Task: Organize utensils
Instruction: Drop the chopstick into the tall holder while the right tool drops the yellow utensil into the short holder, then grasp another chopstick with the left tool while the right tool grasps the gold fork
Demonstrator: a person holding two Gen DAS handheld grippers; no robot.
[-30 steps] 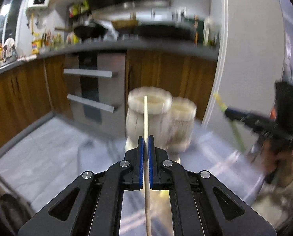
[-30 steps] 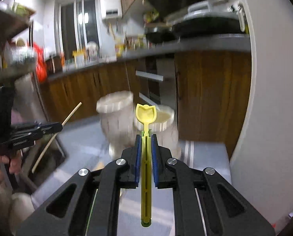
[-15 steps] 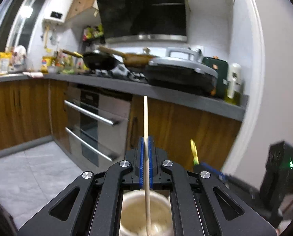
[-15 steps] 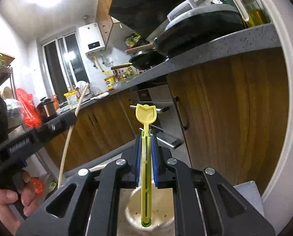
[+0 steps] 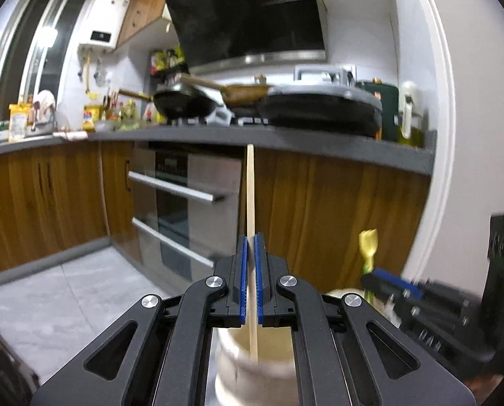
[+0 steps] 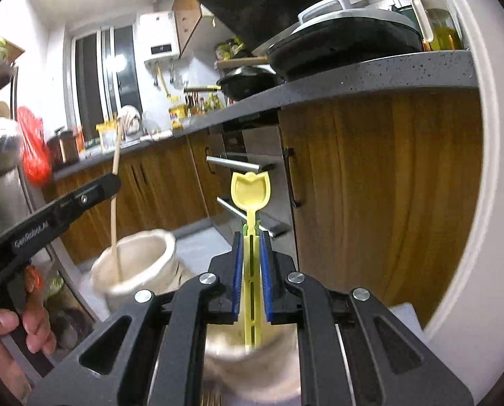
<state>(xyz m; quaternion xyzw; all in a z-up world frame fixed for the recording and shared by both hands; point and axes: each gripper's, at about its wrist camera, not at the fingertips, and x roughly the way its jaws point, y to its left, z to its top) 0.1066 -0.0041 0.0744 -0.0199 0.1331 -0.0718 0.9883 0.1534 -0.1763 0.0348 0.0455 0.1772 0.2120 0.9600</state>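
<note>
My left gripper [image 5: 251, 247] is shut on a wooden chopstick [image 5: 250, 196] that stands upright, its lower end inside a cream holder [image 5: 252, 368] right below the jaws. My right gripper [image 6: 251, 240] is shut on a yellow tulip-shaped spoon [image 6: 250, 193], held upright with its lower end inside a second cream holder [image 6: 252, 355]. In the right wrist view the left gripper [image 6: 113, 182] and its chopstick [image 6: 114, 230] show at left, the stick dipping into the other holder [image 6: 137, 264]. In the left wrist view the right gripper [image 5: 370, 275] and the spoon [image 5: 367, 247] show at right.
Wooden cabinets [image 5: 336, 216] and an oven with steel handles [image 5: 174, 186] stand ahead under a dark counter [image 5: 285, 138] with pans. A white wall edge [image 6: 482, 169] is at the right. Grey tiled floor [image 5: 66, 297] lies to the left.
Both grippers tilted up from facing the two holders to standing over them. The chopstick and the spoon now point up, and their lower ends have gone down into the holders.
</note>
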